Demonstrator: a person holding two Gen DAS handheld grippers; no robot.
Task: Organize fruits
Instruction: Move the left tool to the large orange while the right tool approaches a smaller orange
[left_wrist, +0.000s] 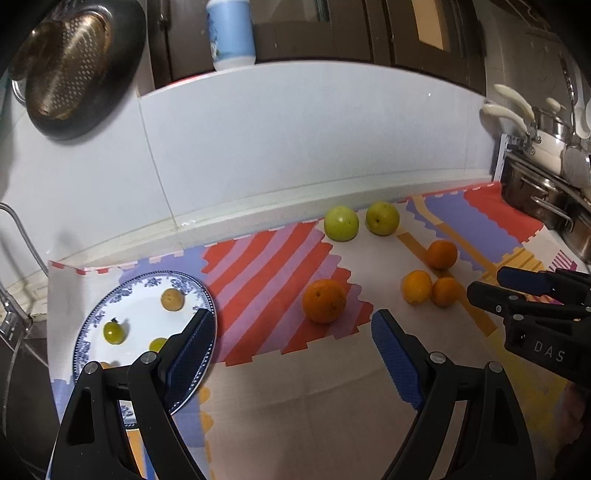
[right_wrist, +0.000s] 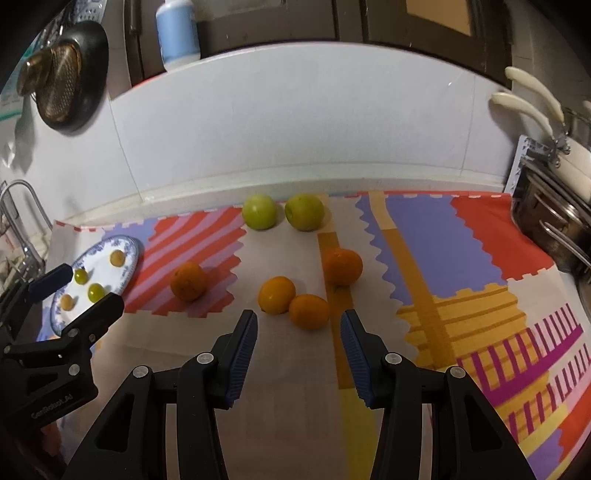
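Flanking oranges (right_wrist: 309, 311): plate (right_wrist: 130, 248), pots (right_wrist: 546, 229)

patterned mat (right_wrist: 461, 258), blue bottle (left_wrist: 231, 33), hanging colander (left_wrist: 68, 70), stacked pots (left_wrist: 546, 192).

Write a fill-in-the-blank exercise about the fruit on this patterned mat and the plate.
1. The number of round orange fruits lying on the colourful patterned mat is ____.
2. The two round green apples sit at the mat's edge nearest the white ____.
3. The blue-rimmed white plate holds ____ small fruits.
4. The fingers of the right gripper are ____, holding nothing.

Missing words: four; wall; four; open
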